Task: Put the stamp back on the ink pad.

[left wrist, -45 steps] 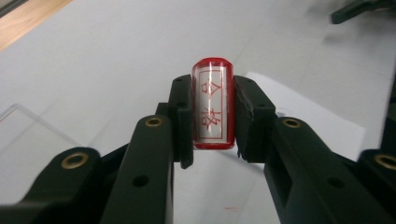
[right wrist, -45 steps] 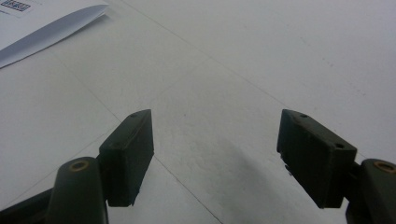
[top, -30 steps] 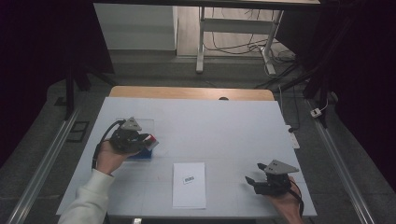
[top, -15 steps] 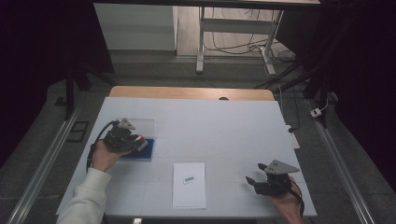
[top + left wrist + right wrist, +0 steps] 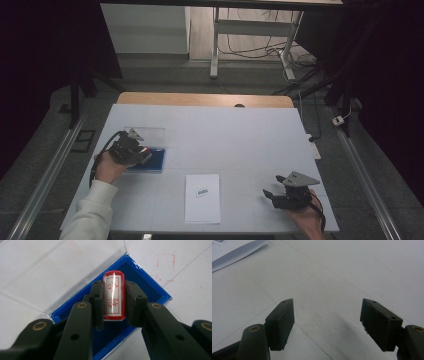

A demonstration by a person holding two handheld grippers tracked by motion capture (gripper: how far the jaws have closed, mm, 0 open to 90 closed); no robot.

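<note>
In the left gripper view, a red cylindrical stamp (image 5: 113, 295) with red characters on its white label sits between my left gripper's (image 5: 113, 291) pads, which press on its sides. It hangs over the dark blue pad of an open ink-pad case (image 5: 150, 287), whose clear lid (image 5: 50, 272) lies flat beside it. Whether the stamp touches the pad I cannot tell. From the high view, my left gripper (image 5: 132, 149) is at the table's left over the blue case (image 5: 154, 160). My right gripper (image 5: 274, 192) rests at the front right, jaws open and empty (image 5: 327, 320).
A white sheet of paper (image 5: 202, 197) with a small printed label lies at the front middle of the white table (image 5: 240, 140); its corner (image 5: 239, 252) appears in the right gripper view. Faint red stamp marks (image 5: 165, 262) show on the table beside the case.
My left gripper has shifted a little to the left and sunk toward the ink pad, stamp still in its jaws. The right hand has stayed put.
</note>
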